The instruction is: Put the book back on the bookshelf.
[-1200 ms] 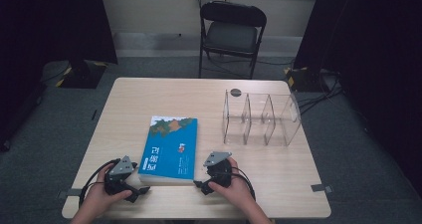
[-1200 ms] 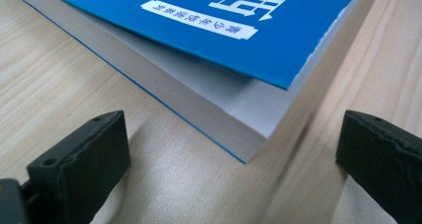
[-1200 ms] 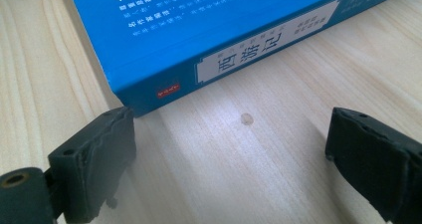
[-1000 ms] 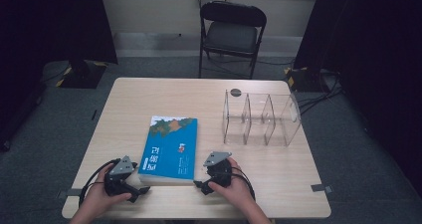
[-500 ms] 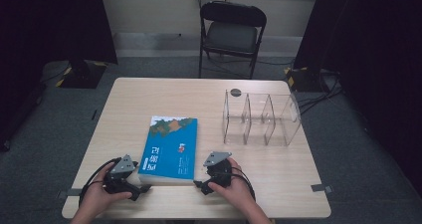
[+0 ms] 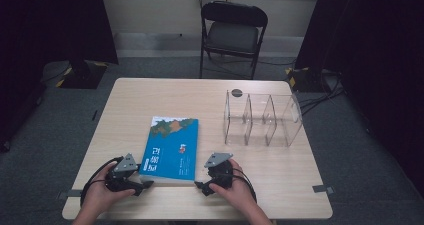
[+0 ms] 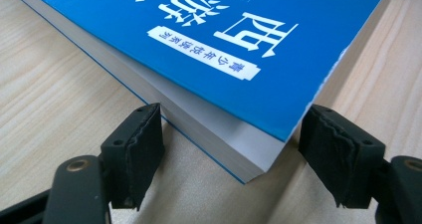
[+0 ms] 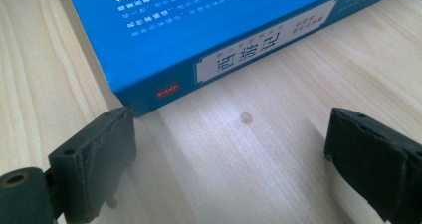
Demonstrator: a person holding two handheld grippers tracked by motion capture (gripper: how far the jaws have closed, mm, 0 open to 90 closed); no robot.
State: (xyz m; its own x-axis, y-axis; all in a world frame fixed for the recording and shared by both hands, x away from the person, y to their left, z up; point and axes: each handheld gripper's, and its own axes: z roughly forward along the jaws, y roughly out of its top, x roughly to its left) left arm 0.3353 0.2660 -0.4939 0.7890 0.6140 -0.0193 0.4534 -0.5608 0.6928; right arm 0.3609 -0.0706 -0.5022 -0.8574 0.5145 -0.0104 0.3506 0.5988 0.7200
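A blue paperback book [image 6: 170, 147] lies flat on the wooden table [image 6: 150, 100], near its front edge. My left gripper [image 6: 145, 184] rests on the table at the book's near left corner. In the left gripper view that corner of the book [image 7: 224, 35] pokes in between the two black pads [image 7: 134, 154], which have just been closing and stand close beside it without squeezing it. My right gripper [image 6: 199, 187] sits at the book's near right corner. It is wide open over bare wood [image 8: 229, 154], with its left pad [image 8: 99, 159] just short of the book's spine [image 8: 199, 30].
A clear acrylic organizer [image 6: 262, 120] with three compartments stands at the right of the table. A small dark disc [image 6: 236, 92] lies behind it. A black folding chair [image 6: 232, 32] stands beyond the far edge. Tape marks [image 6: 322, 189] sit at the front corners.
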